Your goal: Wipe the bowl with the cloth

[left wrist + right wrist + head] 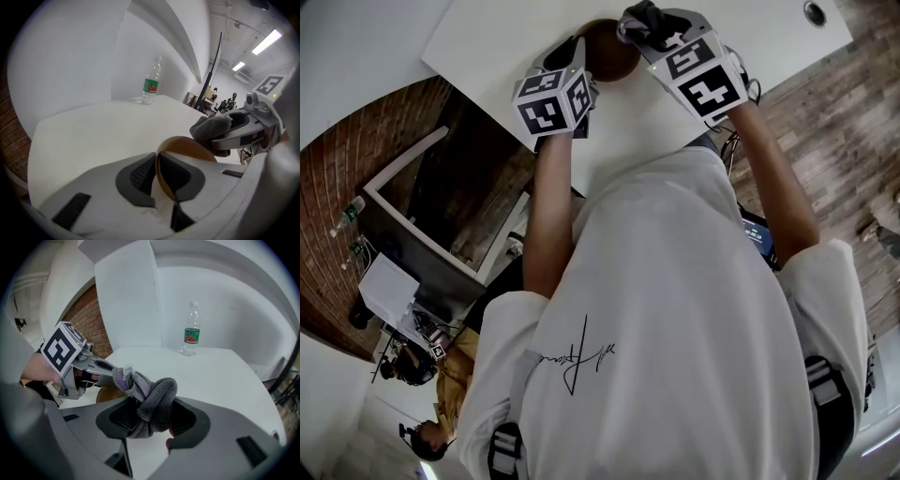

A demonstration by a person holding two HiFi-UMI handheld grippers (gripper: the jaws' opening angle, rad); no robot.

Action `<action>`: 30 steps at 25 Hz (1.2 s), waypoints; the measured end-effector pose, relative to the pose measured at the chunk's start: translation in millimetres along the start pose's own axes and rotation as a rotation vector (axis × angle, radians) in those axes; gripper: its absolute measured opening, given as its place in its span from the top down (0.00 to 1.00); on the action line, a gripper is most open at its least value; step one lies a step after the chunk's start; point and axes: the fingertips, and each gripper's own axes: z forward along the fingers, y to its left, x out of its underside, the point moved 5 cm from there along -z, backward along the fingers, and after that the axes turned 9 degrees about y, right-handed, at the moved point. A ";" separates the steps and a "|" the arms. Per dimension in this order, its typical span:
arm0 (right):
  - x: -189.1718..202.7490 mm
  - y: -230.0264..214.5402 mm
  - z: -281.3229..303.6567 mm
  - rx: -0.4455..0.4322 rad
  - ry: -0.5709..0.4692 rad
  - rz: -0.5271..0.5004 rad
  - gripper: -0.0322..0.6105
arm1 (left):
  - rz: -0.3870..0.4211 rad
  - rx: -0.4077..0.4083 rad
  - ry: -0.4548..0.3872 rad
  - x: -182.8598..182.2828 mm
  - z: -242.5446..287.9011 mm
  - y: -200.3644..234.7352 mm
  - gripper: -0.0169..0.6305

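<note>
Round brown bowl (611,54), possibly wooden: largely hidden between left gripper (587,73) and right gripper (639,25) from above. Bunched grey cloth (152,401) masks most of it in the right gripper view. Clear plastic bottle (191,329): label print unreadably small.

head: high, looking down | gripper views: low, close-in | share: table (93,131), bottle (151,86)
</note>
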 end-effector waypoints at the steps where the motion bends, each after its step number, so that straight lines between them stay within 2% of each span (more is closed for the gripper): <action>1: 1.3 0.5 -0.5 0.002 0.000 0.011 0.67 | -0.003 0.000 -0.001 0.3 -0.1 0.0 0.91; 9: 12.5 5.3 -3.9 0.011 0.008 0.079 0.67 | -0.003 -0.010 -0.005 0.5 0.7 1.6 0.90; 18: 24.5 13.9 -11.0 0.034 0.024 0.100 0.67 | -0.033 -0.002 -0.013 1.0 -0.2 0.4 0.90; 30: 41.1 29.3 -19.3 0.025 0.060 0.106 0.67 | -0.034 -0.027 -0.028 1.6 -1.4 -0.3 0.89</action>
